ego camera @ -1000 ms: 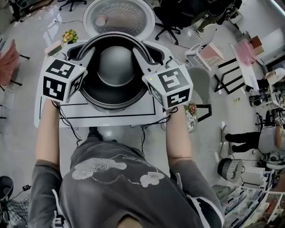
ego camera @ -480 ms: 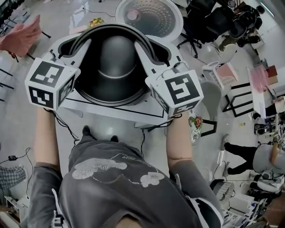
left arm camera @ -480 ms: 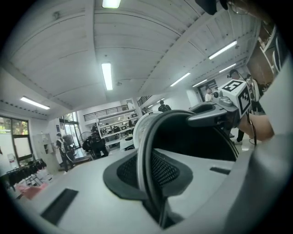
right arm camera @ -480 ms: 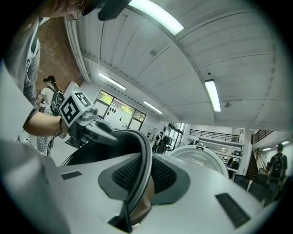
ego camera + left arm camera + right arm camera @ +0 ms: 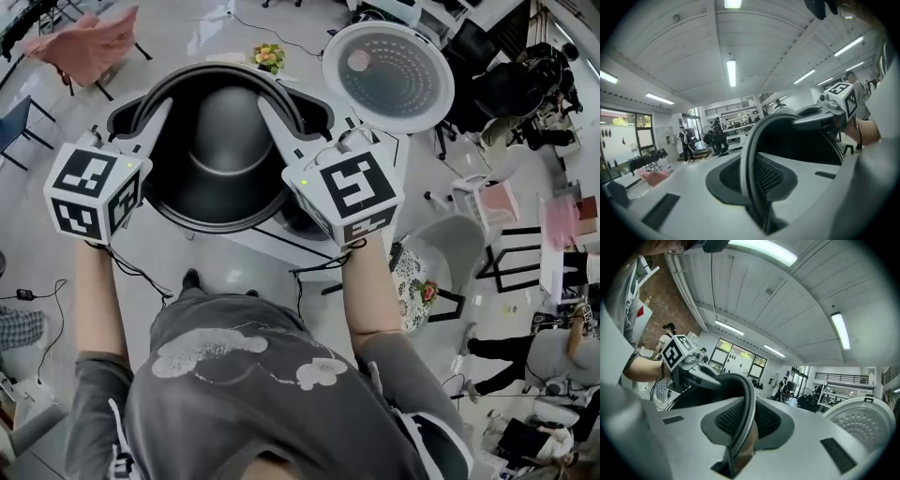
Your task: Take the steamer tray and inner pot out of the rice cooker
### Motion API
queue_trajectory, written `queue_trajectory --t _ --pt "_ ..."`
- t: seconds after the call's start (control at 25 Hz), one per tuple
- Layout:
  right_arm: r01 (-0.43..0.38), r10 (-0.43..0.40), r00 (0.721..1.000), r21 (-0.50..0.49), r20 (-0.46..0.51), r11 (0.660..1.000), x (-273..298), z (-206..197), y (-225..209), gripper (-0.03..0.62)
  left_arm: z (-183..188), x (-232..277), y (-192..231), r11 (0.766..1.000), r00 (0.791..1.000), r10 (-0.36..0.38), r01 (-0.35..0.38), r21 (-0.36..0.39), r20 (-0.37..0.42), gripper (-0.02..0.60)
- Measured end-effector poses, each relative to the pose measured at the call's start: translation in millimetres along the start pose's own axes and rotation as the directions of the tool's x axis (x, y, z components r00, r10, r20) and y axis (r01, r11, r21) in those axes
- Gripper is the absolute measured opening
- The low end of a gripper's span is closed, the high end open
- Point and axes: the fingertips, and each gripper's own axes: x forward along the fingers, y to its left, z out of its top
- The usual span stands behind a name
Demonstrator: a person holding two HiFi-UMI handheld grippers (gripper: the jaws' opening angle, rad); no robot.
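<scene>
From above, the left claw [image 5: 156, 112] and right claw [image 5: 269, 110] flank the inner pot [image 5: 220, 155], with the lid [image 5: 389, 75] at 2 o'clock from it. Only the claws' own views show each one pinching the pot's rim.

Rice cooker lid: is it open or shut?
Open: the lid is tipped back behind the cooker, its dimpled inner face showing.

Between left gripper [image 5: 157, 112] and right gripper [image 5: 272, 112], the inner pot [image 5: 225, 141] fills the gap. Open cooker lid [image 5: 398, 75] crowds the right. On the left, bare floor [image 5: 33, 258]; pink-draped chair [image 5: 89, 42] well apart.
</scene>
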Motion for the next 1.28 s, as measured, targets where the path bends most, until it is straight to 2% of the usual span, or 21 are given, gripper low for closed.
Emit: queue_trajectory --t 0.24,0.68,1.0,1.28 --pt "-0.039 0.040 0.998 0.028 -0.051 0.999 51 -2 34 0.081 -35 -18 46 0.999 0.998 0.014 -0.016 -0.039 -0.062 0.049" --pt "-0.022 0.049 0.978 0.134 -0.204 0.991 127 -67 77 0.081 -130 3 94 0.992 0.976 -0.095 0.076 -0.105 -0.194 0.049" --pt "0.005 0.068 0.938 0.209 -0.341 0.978 161 -133 102 0.081 -193 28 107 0.978 0.940 -0.191 0.157 -0.140 -0.283 0.049" --pt "0.070 0.057 0.893 0.262 -0.447 0.963 183 -184 106 0.072 -237 57 111 0.960 0.898 -0.272 0.230 -0.156 -0.346 0.051"
